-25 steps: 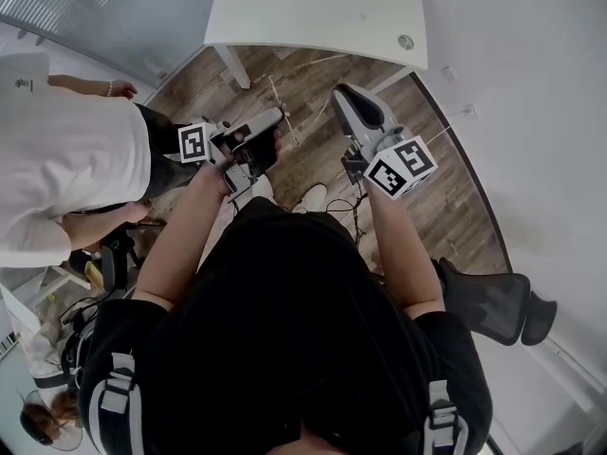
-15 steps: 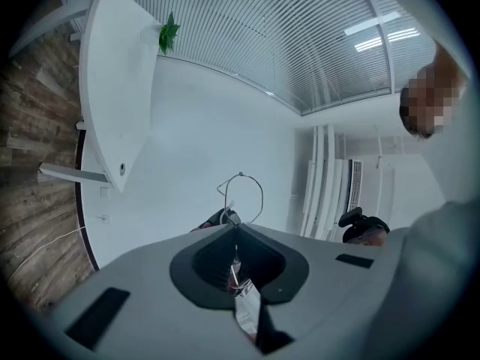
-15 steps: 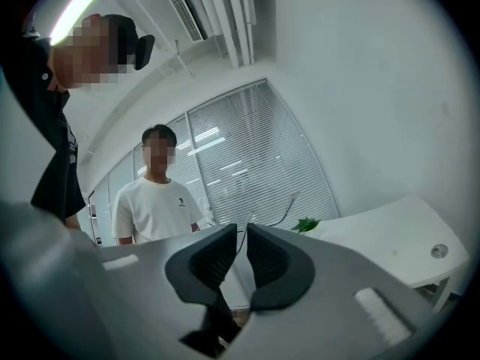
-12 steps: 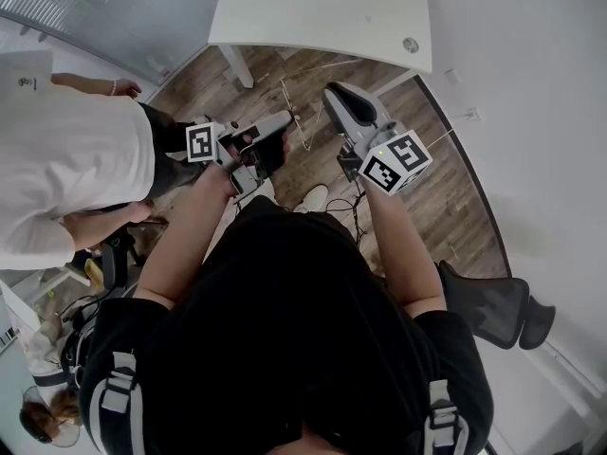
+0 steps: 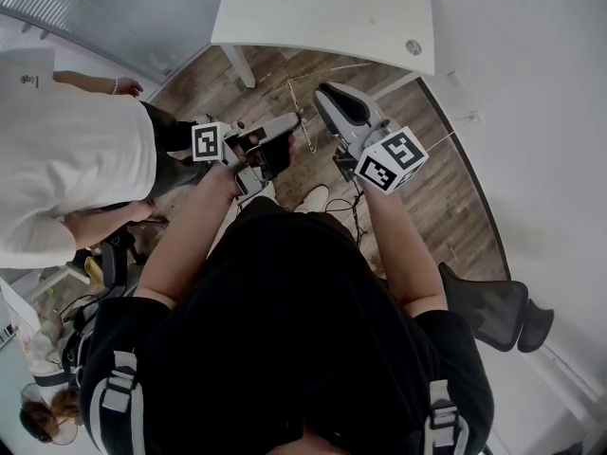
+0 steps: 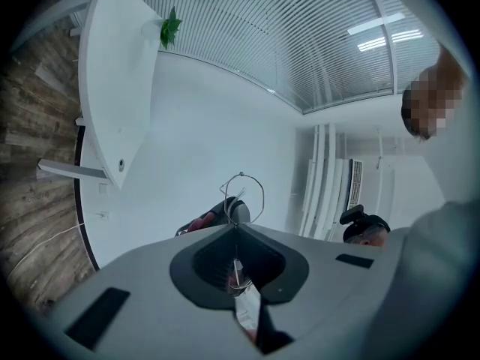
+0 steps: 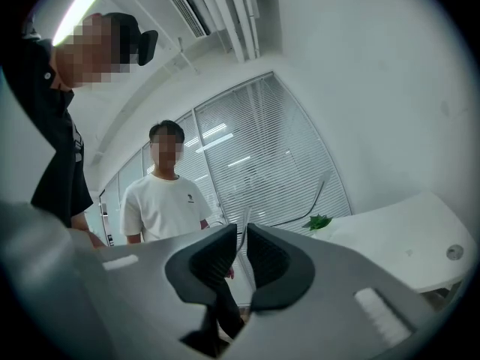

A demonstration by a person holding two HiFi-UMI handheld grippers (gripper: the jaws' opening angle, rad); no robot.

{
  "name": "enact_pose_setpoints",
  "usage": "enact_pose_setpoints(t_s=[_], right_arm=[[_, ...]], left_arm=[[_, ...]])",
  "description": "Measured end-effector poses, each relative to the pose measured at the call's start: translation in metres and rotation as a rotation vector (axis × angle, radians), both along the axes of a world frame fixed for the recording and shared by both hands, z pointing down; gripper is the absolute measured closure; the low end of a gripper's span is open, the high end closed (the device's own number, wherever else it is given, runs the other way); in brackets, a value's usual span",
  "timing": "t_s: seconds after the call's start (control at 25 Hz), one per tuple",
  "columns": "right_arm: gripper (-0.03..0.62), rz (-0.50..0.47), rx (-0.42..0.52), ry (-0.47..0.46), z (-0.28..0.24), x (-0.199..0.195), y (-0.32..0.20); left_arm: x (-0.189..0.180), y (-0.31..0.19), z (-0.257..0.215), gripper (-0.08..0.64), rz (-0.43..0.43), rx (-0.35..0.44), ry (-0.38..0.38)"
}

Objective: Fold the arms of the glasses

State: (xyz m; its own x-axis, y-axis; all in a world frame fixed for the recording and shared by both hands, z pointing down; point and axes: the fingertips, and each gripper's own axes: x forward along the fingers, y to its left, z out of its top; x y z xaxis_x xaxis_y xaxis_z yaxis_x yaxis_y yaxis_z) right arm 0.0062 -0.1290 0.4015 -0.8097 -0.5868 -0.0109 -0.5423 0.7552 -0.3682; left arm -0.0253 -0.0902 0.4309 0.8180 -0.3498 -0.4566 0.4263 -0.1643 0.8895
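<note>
The glasses (image 5: pixel 303 126) are thin wire ones, held in the air between my two grippers above the wooden floor. My left gripper (image 5: pixel 292 121) is shut on their frame. In the left gripper view one round wire rim (image 6: pixel 241 173) rises just past the closed jaws (image 6: pixel 235 227). My right gripper (image 5: pixel 321 93) is close on the right of the glasses and points level. In the right gripper view its jaws (image 7: pixel 242 235) stand almost together, with a thin pale strip of the glasses' arm (image 7: pixel 243 229) pinched in the narrow gap.
A white table (image 5: pixel 322 17) stands ahead, with a small green plant (image 7: pixel 319 221) on it. A person in a white shirt (image 5: pixel 66 150) stands at the left. A black office chair (image 5: pixel 493 306) is at the right. Cables lie on the floor.
My right gripper has moved left, closer to the left gripper and the glasses. The left gripper has stayed where it was.
</note>
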Motion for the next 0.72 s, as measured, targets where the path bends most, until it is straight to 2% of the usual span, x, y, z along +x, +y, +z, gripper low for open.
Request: enact_pose_setpoints(t_s=[0.4, 0.72], right_arm=[[0.561, -0.073, -0.003, 0.006, 0.000, -0.018, 0.003], [0.562, -0.164, -0.094, -0.096, 0.001, -0.023, 0.005]], left_arm=[[0.003, 0.002, -0.002, 0.548, 0.015, 0.002, 0.004], [0.006, 0.003, -0.001, 0.548, 0.028, -0.003, 0.015]])
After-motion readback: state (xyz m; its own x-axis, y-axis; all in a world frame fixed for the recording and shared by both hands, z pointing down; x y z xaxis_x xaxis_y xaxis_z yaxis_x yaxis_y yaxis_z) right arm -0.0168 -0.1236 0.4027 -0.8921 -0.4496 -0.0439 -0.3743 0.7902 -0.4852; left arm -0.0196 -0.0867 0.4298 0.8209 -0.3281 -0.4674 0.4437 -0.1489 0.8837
